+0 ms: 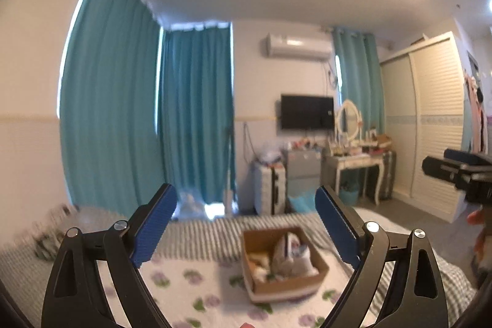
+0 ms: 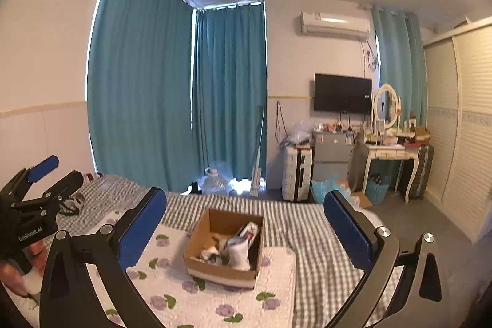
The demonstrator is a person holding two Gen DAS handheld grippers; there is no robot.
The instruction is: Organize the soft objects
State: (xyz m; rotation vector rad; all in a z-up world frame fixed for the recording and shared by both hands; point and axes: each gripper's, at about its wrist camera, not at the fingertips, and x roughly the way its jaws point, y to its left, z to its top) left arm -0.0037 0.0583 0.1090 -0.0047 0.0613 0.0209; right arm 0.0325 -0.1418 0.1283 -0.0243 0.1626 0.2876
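An open cardboard box (image 1: 284, 263) sits on the bed on a white quilt with purple flowers (image 1: 196, 285). It holds several soft cloth items, among them a pale bundle (image 1: 292, 255). It also shows in the right wrist view (image 2: 226, 248) with a white sock-like piece (image 2: 238, 254) inside. My left gripper (image 1: 246, 226) is open and empty, raised above the bed short of the box. My right gripper (image 2: 246, 226) is open and empty, also raised short of the box. A dark soft item (image 2: 72, 203) lies on the striped bedding at the left.
The bed has grey striped and checked bedding (image 2: 307, 223). Teal curtains (image 2: 172, 88), a wall TV (image 2: 343, 93), a small fridge (image 2: 330, 154), a dressing table (image 2: 389, 152), a wardrobe (image 2: 461, 125) and a water jug (image 2: 215, 180) stand beyond the bed. The other gripper shows at each view's edge.
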